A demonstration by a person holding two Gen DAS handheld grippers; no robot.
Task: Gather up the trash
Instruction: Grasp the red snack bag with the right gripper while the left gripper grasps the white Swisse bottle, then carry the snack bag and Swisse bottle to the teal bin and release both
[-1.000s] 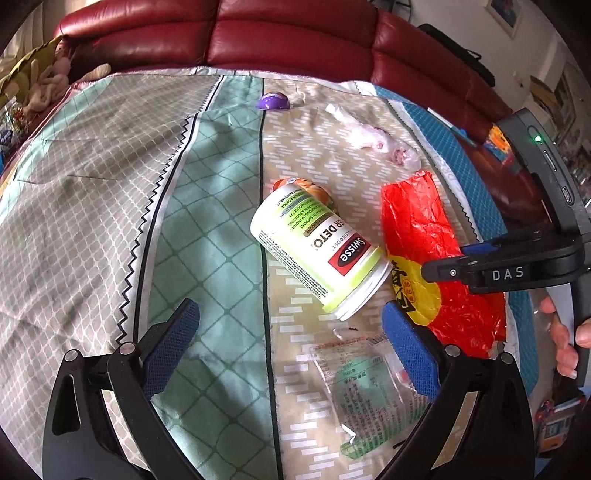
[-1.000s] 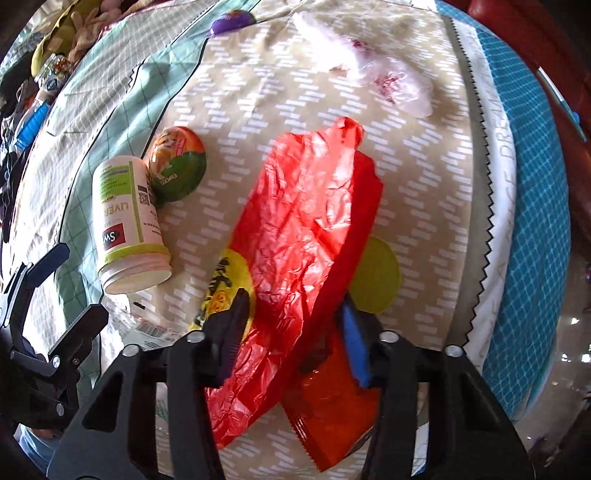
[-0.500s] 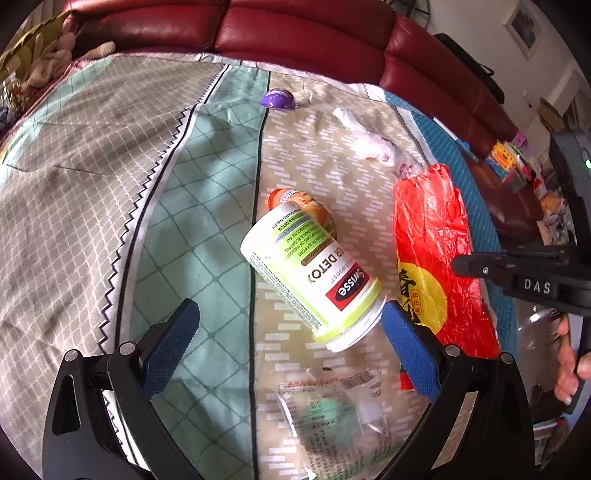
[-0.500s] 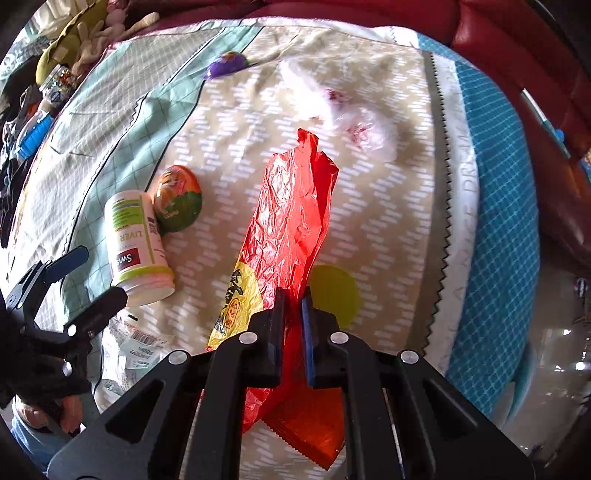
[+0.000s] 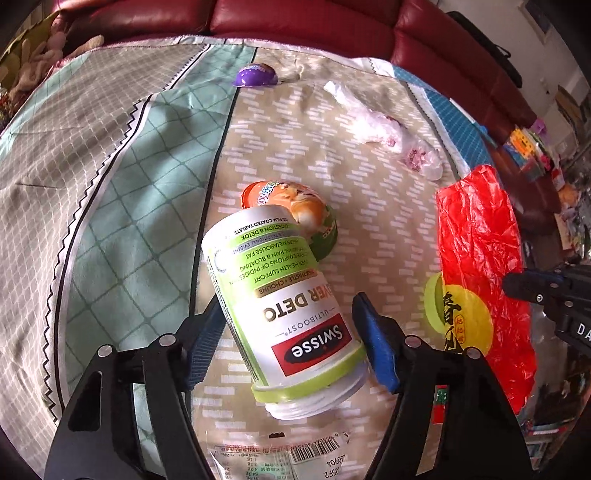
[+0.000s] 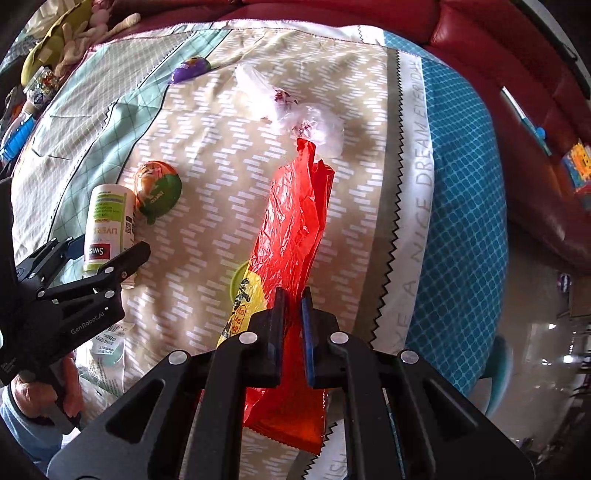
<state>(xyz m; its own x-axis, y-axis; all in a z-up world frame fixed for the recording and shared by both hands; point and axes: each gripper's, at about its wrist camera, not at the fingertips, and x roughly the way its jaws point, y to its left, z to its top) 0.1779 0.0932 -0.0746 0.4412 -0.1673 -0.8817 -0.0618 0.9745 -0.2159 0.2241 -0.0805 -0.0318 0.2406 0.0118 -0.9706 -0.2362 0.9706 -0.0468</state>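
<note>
— So, how does the left gripper stand?

— Its two blue pads are apart, one on each side of the white and green Swisse bottle. The left pad seems to touch the bottle; beside the right pad I see a small gap. The bottle lies on its side on the patterned cloth, with its open neck toward the camera.

— And the right gripper?

— It is closed on the red plastic bag. The bag stretches away from the fingers over the beige part of the cloth.

— What lies around them?

— An orange and green egg-shaped capsule touches the far end of the bottle. A clear printed wrapper lies just under the left gripper. Farther away are a crumpled clear plastic and a purple capsule, near the red sofa.
</note>
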